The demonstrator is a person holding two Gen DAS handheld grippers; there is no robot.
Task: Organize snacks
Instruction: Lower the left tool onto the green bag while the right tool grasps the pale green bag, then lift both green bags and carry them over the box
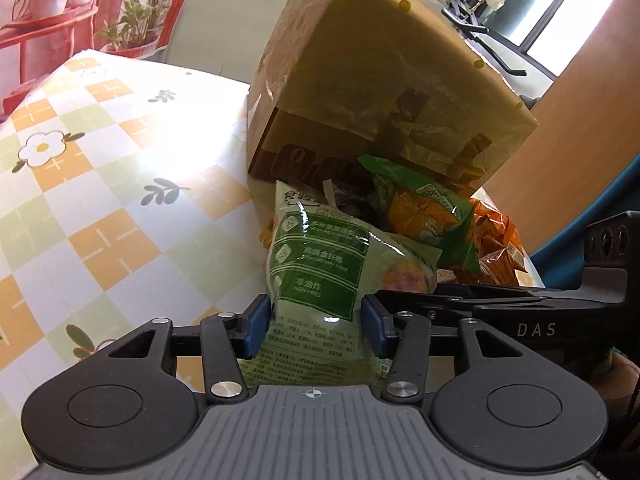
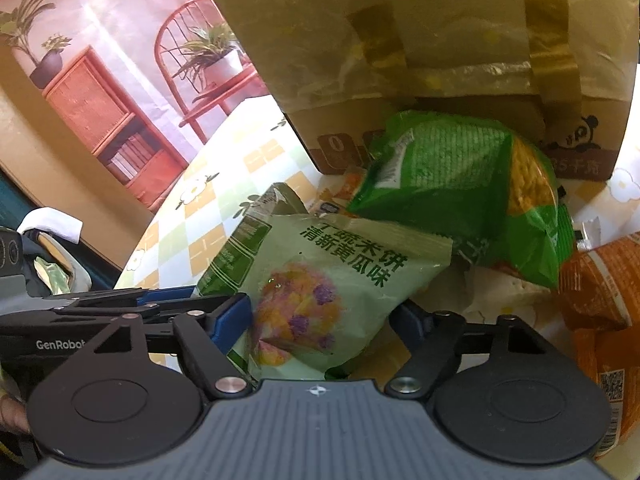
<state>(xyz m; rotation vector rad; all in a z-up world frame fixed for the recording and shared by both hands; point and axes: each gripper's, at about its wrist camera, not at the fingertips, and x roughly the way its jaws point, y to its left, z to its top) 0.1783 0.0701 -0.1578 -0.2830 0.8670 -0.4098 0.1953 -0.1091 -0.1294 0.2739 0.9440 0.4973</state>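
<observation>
A pale green rice-cracker bag [image 1: 316,276] lies between the blue pads of my left gripper [image 1: 316,320], which is shut on its lower part. The same bag [image 2: 320,280] sits between the pads of my right gripper [image 2: 324,320]; the left pad touches it, and the right pad is partly hidden behind the bag, so contact there is unclear. Behind it lie a bright green snack bag [image 1: 416,204] [image 2: 452,184] and orange snack bags [image 1: 496,240] [image 2: 600,300]. A tilted cardboard box [image 1: 384,76] [image 2: 432,48] stands over the pile.
The table carries a checked floral cloth [image 1: 100,200] [image 2: 192,240]. A backdrop with red furniture and plants [image 1: 60,8] [image 2: 100,100] hangs behind. The other gripper's body shows at the right edge of the left view [image 1: 560,312] and the left edge of the right view [image 2: 60,320].
</observation>
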